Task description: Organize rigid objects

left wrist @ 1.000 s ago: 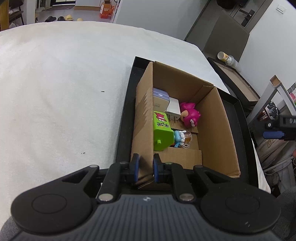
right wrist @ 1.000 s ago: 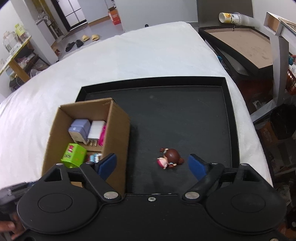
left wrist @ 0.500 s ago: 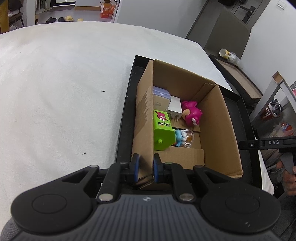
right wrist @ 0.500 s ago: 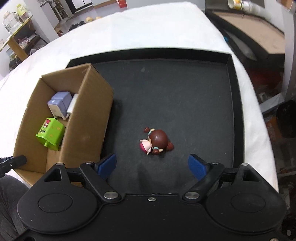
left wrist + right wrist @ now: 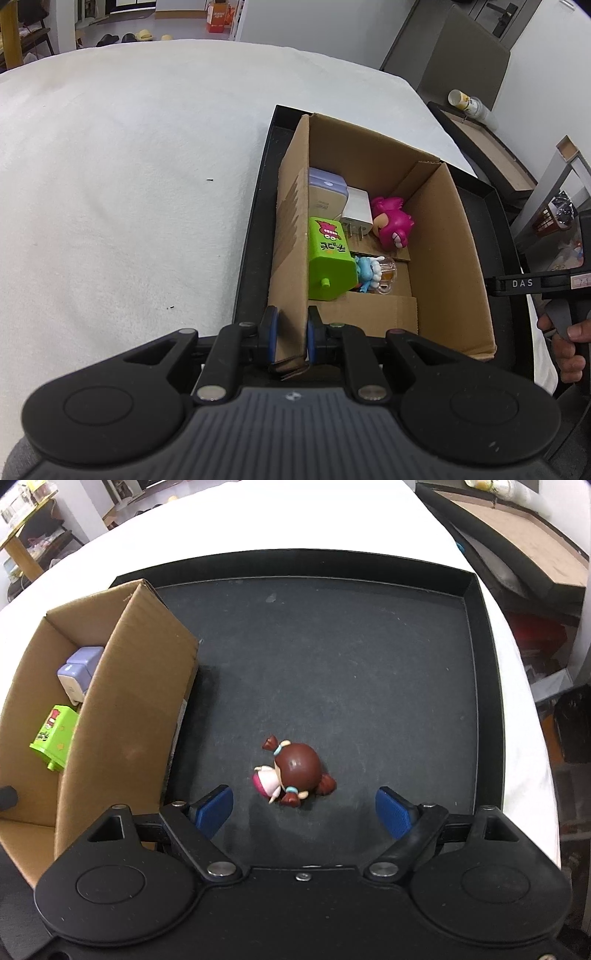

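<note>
White cloth covers the desk [image 5: 122,192], and on it sits a shallow black rectangular tray [image 5: 476,686] with a raised rim. Left tool [image 5: 289,338]: its blue-padded jaws are pinched on the near left wall of the open brown cardboard box [image 5: 448,258], which stands in the left part of the tray. Inside the box, from near to far, lie a bright green carton-shaped toy [image 5: 328,267] against the left wall, a small blue-and-clear figure [image 5: 373,275] just right of it, a white plug adapter [image 5: 356,212], a lilac-and-white block [image 5: 327,194] and a magenta toy figure [image 5: 393,225]. Right tool [image 5: 303,812]: its jaws stand wide apart and hold nothing, hanging over the tray floor. Just beyond and between its blue pads [image 5: 214,808] lies a small doll with a round brown head, brown pigtails and a pink outfit [image 5: 291,771], on its side on the dark floor, well apart from the box's right wall and untouched by either pad. At the left view's right edge, a hand [image 5: 565,345] grips the right tool's handle.
</note>
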The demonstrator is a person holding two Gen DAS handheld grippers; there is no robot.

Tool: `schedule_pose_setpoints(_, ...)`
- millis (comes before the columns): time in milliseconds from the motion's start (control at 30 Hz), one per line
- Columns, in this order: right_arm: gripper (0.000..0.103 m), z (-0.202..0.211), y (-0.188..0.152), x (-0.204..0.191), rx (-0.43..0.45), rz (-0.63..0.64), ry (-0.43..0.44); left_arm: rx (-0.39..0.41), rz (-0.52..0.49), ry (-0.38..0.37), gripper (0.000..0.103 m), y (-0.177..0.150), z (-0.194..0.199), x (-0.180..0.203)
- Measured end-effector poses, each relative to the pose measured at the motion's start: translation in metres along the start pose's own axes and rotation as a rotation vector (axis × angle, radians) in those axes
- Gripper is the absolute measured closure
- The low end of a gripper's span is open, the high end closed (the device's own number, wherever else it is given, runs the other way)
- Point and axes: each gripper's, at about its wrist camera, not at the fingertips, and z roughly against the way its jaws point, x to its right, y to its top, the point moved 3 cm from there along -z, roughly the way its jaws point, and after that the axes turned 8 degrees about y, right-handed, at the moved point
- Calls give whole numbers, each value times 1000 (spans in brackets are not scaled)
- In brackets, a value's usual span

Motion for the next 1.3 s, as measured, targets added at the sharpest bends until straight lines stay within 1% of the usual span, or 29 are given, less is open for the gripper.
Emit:
schedule_pose_setpoints(67, 20, -5, 1, 0, 6, 19, -8, -2, -1, 6, 89, 0, -1, 0)
schedule_pose_setpoints(233, 33, -16, 2, 7, -5, 30, -22, -5, -5, 24, 89, 1, -2, 3)
schedule_pose_setpoints(367, 38, -17, 7, 4, 30, 46, -29, -7, -13, 36, 89, 1, -2, 5)
schedule_pose_setpoints(400, 42, -17, 9, 5, 37, 48, -32, -7, -14, 37, 89, 1, -2, 5)
schedule_pose_setpoints(433, 52, -17, 9, 5, 44, 52, -36, -7, -14, 38, 89, 0, -2, 5)
schedule_pose_setpoints(467, 58, -15, 9, 4, 51, 58, -40, -7, -14, 38, 89, 0, -1, 5)
schedule_pose_setpoints(500, 60, -13, 8, 4, 54, 59, -43, -7, -14, 38, 89, 0, -1, 5)
schedule_pose_setpoints(600, 61, -10, 7, 8, 46, 26, -32, -6, -17, 40, 89, 0, -1, 5)
schedule_pose_setpoints(700, 61, -3, 6, 8, 51, 26, -46, -4, -17, 39, 89, -1, 0, 4)
schedule_pose_setpoints(867, 61, 13, 8, 7, 70, -16, -9, 2, -15, 33, 89, -2, 3, 4)
schedule_pose_setpoints(933, 61, 19, 7, -2, 81, -2, -13, 2, -17, 30, 89, -2, 4, 3)
schedule_pose_setpoints(1033, 61, 32, 10, -8, 107, 2, 11, 3, -18, 25, 89, -2, 5, 3)
schedule_pose_setpoints(1300, 60, 60, 12, -23, 146, 26, 37, 20, -14, 12, 89, -3, 11, 1)
